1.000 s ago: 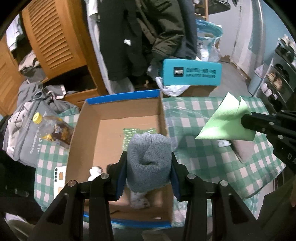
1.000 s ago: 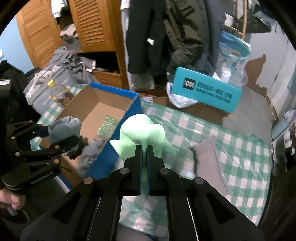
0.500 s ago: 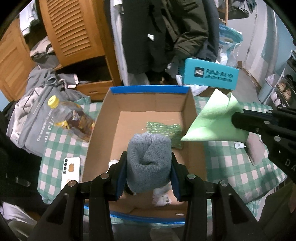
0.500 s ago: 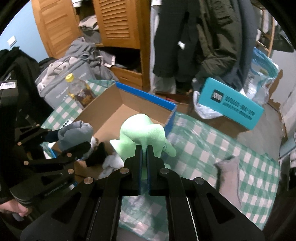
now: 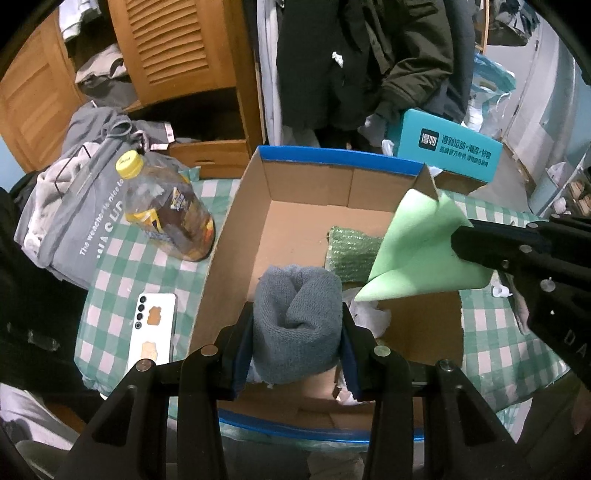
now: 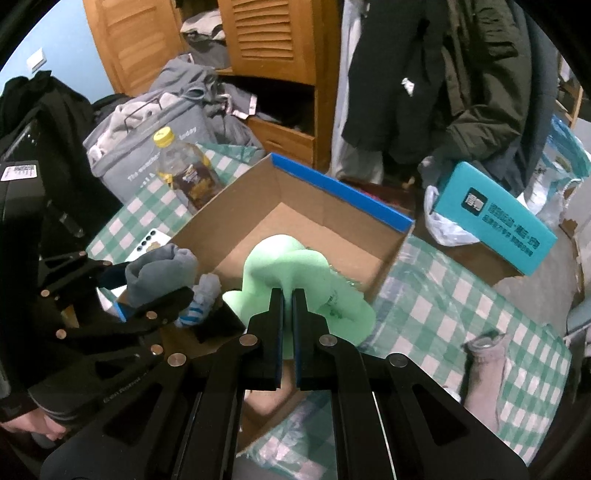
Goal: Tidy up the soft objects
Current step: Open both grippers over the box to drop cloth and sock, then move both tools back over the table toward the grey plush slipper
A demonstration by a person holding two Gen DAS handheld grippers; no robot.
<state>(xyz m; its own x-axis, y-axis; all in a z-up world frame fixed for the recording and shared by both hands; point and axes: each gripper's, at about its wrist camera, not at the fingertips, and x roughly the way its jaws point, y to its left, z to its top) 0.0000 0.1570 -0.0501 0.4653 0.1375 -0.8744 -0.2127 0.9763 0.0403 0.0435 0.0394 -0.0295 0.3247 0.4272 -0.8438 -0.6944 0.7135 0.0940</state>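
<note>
Left gripper (image 5: 297,325): we clamp the grey knitted sock roll (image 5: 297,321) between the fingers.
Right gripper (image 6: 287,295): fingers together on the light green foam sheet (image 6: 295,273).
Change: both came from beside the open cardboard box (image 5: 314,225) to over it — we judge release comes next.

Orange louvred wooden wardrobe doors (image 5: 173,44), pale blue wall (image 6: 66,29), dark coats (image 6: 461,74) hanging alongside.

left gripper (image 5: 297,325) clamped grey knit roll (image 5: 297,325) over cardboard box (image 5: 295,229) | right gripper (image 5: 458,243) pinched green cloth (image 5: 421,243) above box
</note>
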